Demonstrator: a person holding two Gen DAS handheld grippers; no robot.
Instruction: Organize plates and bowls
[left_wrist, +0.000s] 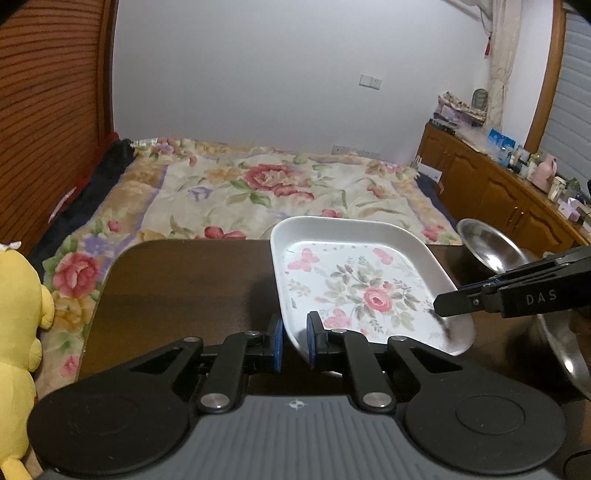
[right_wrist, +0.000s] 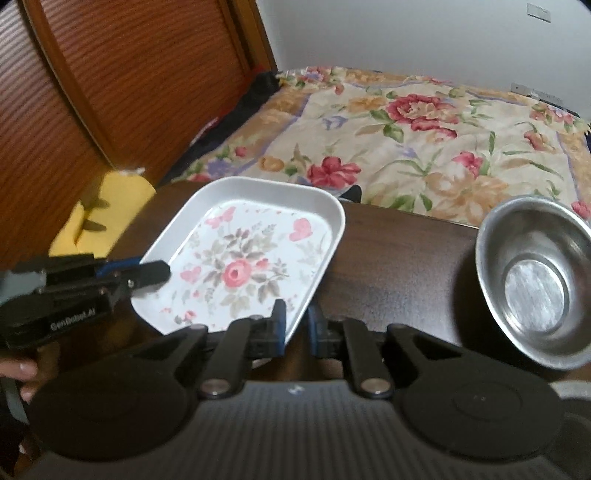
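A white rectangular plate with a rose print (left_wrist: 362, 288) is held over the dark wooden table (left_wrist: 177, 280); it also shows in the right wrist view (right_wrist: 243, 258). My left gripper (left_wrist: 295, 341) is shut on its near left rim. My right gripper (right_wrist: 295, 328) is shut on its near right rim and shows from the side in the left wrist view (left_wrist: 454, 304). The left gripper shows from the side in the right wrist view (right_wrist: 151, 275). A steel bowl (right_wrist: 535, 280) sits on the table to the right, also seen in the left wrist view (left_wrist: 491, 247).
A bed with a floral blanket (left_wrist: 258, 188) lies beyond the table's far edge. A yellow plush toy (left_wrist: 18, 317) sits at the left. A wooden cabinet with clutter (left_wrist: 509, 184) runs along the right wall. Another steel rim (left_wrist: 565, 354) is at the right edge.
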